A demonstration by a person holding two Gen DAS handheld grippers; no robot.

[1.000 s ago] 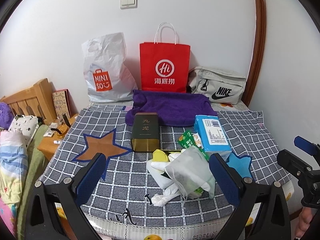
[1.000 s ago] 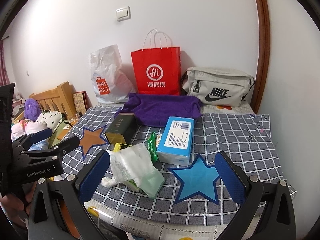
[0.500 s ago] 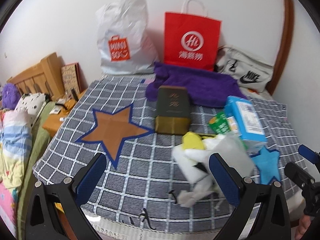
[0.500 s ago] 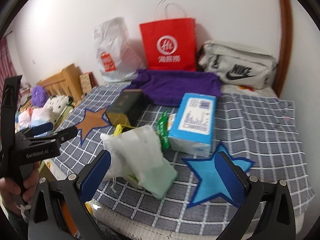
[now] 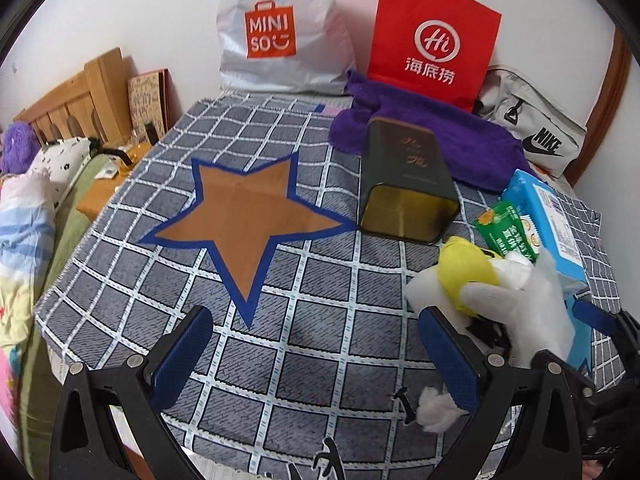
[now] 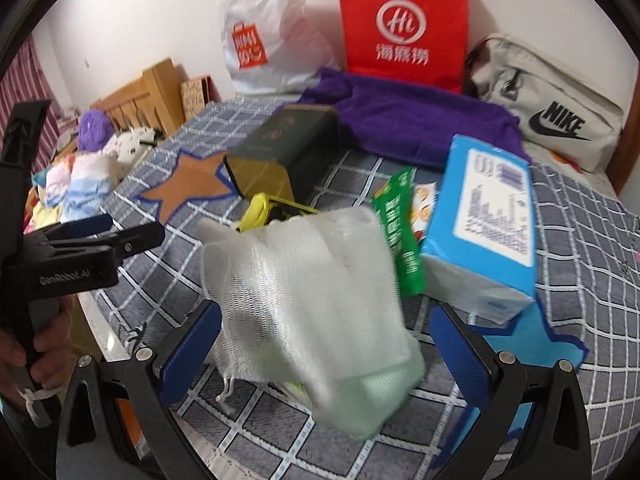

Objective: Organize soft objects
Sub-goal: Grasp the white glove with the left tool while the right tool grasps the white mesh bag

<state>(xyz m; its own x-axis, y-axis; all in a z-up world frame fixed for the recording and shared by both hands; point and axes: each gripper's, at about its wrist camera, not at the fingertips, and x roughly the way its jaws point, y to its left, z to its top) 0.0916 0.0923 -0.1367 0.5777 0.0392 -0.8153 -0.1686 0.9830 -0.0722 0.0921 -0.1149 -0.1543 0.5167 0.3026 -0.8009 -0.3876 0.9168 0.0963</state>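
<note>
The left gripper (image 5: 316,354) hangs over the near edge of the counter (image 5: 312,304), its blue-padded fingers (image 5: 182,354) spread wide with nothing between them. Beyond it, on the checked cloth, lies a brown star (image 5: 244,210) outlined in blue.

The right gripper (image 6: 326,350) also has its fingers (image 6: 460,344) spread wide. A white mesh bag (image 6: 304,280) fills the gap between them in its view, blurred; whether the pads touch it cannot be told. The bag lies at the near right of the counter, on top of a small pile that includes something yellow (image 5: 466,270) and a green packet (image 6: 400,228).

Just right of the pile is a blue tissue pack (image 6: 486,216), with a blue star (image 6: 532,340) on the cloth near it. A dark tin (image 5: 408,182) lies on its side behind the pile, its gold end facing near. Farther back a purple towel (image 6: 408,120) is spread in front of a red paper bag (image 6: 402,26), a white plastic bag (image 5: 280,28) to its left, and a grey Nike bag (image 6: 552,116) to its right, all against the wall.

A hand (image 6: 36,344) grips the left gripper's handle at the left edge of the right wrist view. Left of the counter are a bed (image 5: 24,208) with bedding and a wooden headboard (image 5: 76,104).
</note>
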